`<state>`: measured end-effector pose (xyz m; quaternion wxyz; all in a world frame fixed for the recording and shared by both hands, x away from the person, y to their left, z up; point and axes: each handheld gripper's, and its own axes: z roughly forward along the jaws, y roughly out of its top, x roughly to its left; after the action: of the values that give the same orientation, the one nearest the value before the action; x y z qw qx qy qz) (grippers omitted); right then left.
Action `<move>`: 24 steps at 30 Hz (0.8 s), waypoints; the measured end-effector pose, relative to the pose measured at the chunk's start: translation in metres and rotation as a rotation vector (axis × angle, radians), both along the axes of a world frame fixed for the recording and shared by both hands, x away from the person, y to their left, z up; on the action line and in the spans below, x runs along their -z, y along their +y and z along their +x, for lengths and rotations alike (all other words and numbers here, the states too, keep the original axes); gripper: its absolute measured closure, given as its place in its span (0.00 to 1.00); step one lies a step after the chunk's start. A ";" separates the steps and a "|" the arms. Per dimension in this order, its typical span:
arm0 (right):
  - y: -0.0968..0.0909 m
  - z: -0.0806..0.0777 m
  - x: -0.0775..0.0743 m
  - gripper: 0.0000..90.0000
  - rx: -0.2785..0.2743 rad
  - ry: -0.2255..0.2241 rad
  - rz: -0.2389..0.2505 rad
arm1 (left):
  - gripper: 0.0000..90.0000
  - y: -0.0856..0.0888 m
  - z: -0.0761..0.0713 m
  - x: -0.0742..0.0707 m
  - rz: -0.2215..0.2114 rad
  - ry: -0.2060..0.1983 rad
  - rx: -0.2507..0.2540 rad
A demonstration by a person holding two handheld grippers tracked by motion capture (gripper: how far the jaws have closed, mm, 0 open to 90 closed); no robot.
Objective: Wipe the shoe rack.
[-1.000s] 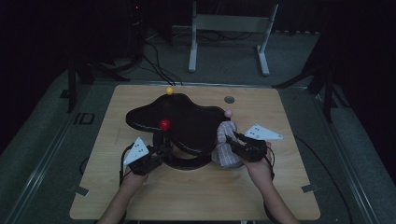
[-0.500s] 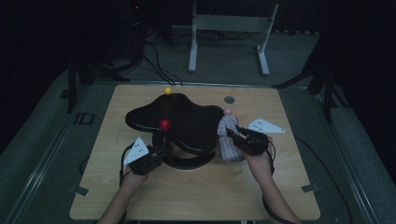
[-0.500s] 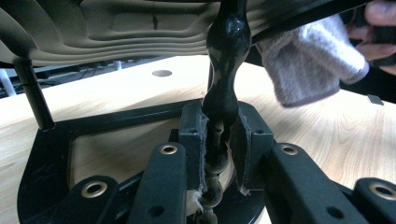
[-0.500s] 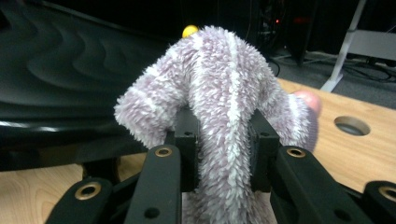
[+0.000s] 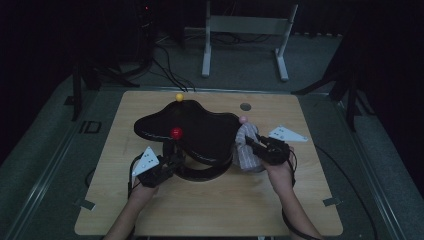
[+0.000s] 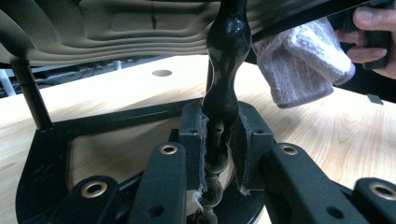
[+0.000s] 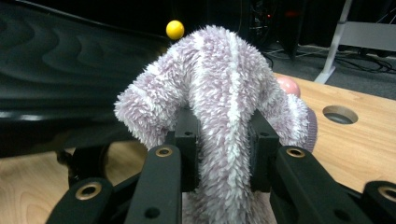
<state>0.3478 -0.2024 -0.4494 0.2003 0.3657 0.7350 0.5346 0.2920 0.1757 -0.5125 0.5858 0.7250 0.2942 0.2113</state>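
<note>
Squarely between right fingers [image 7: 261, 154]: fuzzy sock [image 7: 224, 93]

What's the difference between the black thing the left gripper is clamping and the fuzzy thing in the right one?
The black post is hard, glossy and slim; the fuzzy sock is soft, pale lilac with white stripes, and bulky.
The post stands upright, joined to the black stand; the sock is loose and flops over the jaws.
The left gripper squeezes the post low down; the right gripper pinches the sock at its middle.
Both are firmly clamped.

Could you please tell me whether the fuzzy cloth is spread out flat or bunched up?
Bunched up. The fuzzy cloth drapes in folds over the right hand-held gripper, whose jaws pinch it, beside the black stand.
</note>
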 end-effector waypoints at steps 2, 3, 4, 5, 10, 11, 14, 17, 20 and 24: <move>0.003 0.003 0.001 0.79 -0.001 0.004 -0.009 | 0.84 0.000 0.000 0.000 -0.001 0.000 0.001; 0.005 0.005 0.003 0.79 -0.004 0.008 -0.015 | 0.84 0.000 0.000 0.000 0.000 0.000 0.001; 0.007 0.006 0.006 0.79 -0.004 0.016 -0.019 | 0.84 0.000 0.000 0.000 0.002 0.001 0.001; 0.008 0.007 0.009 0.79 0.001 0.019 -0.019 | 0.84 0.000 0.000 0.000 0.000 0.002 0.001; 0.009 0.006 0.027 0.79 0.006 0.065 -0.042 | 0.84 0.000 0.000 0.000 -0.003 0.002 0.000; 0.008 0.007 0.028 0.79 0.006 0.068 -0.051 | 0.84 0.000 0.000 0.000 -0.001 0.002 0.000; 0.002 0.009 0.026 0.79 0.024 0.060 -0.058 | 0.84 0.001 0.001 0.000 -0.002 0.001 0.002; -0.006 0.013 0.015 0.79 0.052 0.037 -0.025 | 0.84 0.001 0.001 0.000 -0.001 0.001 0.005; -0.009 0.018 0.005 0.79 0.065 0.018 -0.007 | 0.84 0.001 0.001 0.000 -0.003 0.001 0.008; -0.003 0.027 0.009 0.79 0.063 0.030 -0.026 | 0.84 0.001 0.001 0.000 -0.002 0.001 0.011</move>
<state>0.3744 -0.2051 -0.4587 0.2108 0.3941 0.7328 0.5131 0.2934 0.1771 -0.5127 0.5875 0.7261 0.2907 0.2074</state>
